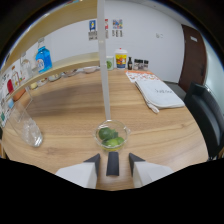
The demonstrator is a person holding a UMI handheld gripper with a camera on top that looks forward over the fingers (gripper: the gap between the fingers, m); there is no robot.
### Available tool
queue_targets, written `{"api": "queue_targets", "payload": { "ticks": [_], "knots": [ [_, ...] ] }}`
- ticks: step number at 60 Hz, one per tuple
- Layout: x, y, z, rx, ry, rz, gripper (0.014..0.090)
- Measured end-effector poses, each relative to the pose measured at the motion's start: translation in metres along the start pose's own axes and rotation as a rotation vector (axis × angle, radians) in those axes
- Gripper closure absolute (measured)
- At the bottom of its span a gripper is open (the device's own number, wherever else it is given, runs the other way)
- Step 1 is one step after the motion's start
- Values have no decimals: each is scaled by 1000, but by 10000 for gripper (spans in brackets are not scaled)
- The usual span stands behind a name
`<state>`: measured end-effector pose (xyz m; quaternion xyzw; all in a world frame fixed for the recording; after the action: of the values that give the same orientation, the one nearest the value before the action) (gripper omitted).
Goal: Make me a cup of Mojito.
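A small clear glass cup [112, 135] holding green lime pieces [109, 136] stands on the wooden table [75, 115], just ahead of my fingertips. A long pale rod [103, 65] rises steeply from the cup's far rim and runs out of sight above. My gripper [113, 161] sits right behind the cup, fingers apart. Between them is a dark narrow piece [113, 164] with a strip of table showing at either side of it. Neither finger touches the cup.
A tall empty clear glass [24, 125] stands to the left of the fingers. A white cloth [157, 92] lies ahead to the right. Along the back wall are a blue bottle [43, 58], a yellow-labelled jar [121, 58] and small dark bottles [137, 64]. A dark chair [207, 117] stands past the table's right edge.
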<state>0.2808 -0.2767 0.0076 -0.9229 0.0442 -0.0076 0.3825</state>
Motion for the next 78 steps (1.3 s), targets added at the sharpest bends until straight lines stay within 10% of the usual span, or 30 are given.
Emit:
{"api": "queue_targets", "payload": {
  "ticks": [5, 11, 28, 55, 78],
  "knots": [
    [6, -9, -13, 25, 27, -15, 248],
    [1, -36, -41, 110, 41, -25, 188],
    [-80, -94, -134, 323, 6, -51, 191],
    [-228, -38, -147, 264, -128, -52, 189],
    [-252, -180, -118, 395, -128, -57, 189]
  ]
}}
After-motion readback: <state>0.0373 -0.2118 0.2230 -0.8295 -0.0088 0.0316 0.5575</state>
